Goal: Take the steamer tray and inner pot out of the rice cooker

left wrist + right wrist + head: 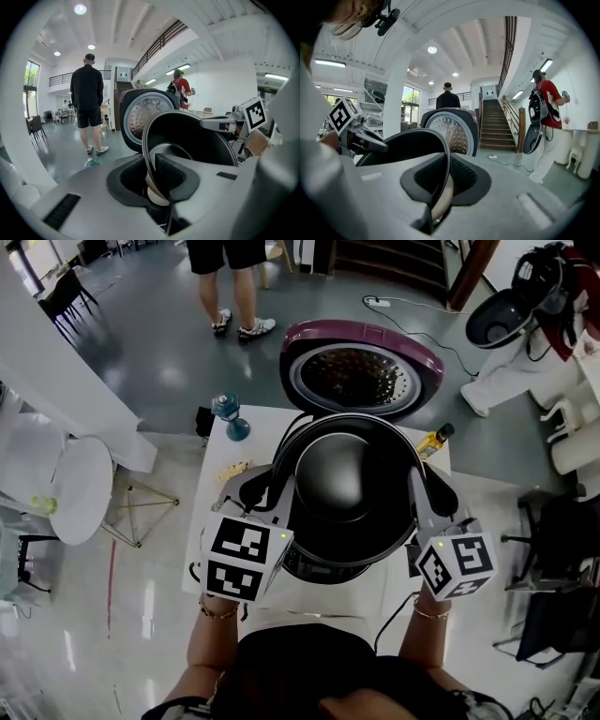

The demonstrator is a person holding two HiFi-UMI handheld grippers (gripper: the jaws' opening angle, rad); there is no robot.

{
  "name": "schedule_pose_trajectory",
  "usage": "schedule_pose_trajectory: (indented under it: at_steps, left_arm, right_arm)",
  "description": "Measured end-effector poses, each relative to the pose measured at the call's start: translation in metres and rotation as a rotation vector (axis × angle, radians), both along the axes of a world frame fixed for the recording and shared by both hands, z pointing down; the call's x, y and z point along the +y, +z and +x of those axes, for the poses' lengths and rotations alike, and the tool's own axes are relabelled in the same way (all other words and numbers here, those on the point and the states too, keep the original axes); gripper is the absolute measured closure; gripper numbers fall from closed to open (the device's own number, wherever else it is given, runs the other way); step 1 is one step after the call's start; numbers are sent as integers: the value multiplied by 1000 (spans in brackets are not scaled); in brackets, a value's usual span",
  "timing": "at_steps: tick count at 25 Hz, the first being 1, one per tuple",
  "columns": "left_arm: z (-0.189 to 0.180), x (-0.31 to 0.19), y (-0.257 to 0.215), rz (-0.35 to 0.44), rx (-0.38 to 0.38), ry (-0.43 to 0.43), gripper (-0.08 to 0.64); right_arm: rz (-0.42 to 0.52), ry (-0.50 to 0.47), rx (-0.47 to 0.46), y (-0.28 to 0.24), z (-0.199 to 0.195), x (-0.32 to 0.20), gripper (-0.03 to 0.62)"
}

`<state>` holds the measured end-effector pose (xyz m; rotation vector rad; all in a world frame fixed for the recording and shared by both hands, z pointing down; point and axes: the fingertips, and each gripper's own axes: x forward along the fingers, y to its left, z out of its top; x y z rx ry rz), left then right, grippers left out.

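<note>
inner pot above rice cooker, rim tight in fingers of left gripper and right gripper

Left gripper: clamped on the left rim of the inner pot.
Right gripper: clamped on its right rim.

A staircase rises from the grey floor under round ceiling lights

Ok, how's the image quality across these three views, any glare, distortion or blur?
Head view: sharp, with lights glaring off the glossy floor and a sheen on the inner pot. Left gripper view: strong fisheye bending, dark corners, bright window. Right gripper view: same fisheye, near pot rim slightly soft.
</note>
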<state>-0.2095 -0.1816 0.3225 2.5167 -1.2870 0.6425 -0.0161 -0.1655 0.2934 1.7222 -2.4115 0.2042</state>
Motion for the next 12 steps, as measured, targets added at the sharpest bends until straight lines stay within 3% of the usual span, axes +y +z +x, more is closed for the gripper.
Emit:
schedule_pose_trajectory:
  at_steps: [12]
  left_arm:
    - [51, 33, -32, 82, 17, 39, 511]
  right_arm:
    - [68, 10, -106, -29, 49, 47, 555]
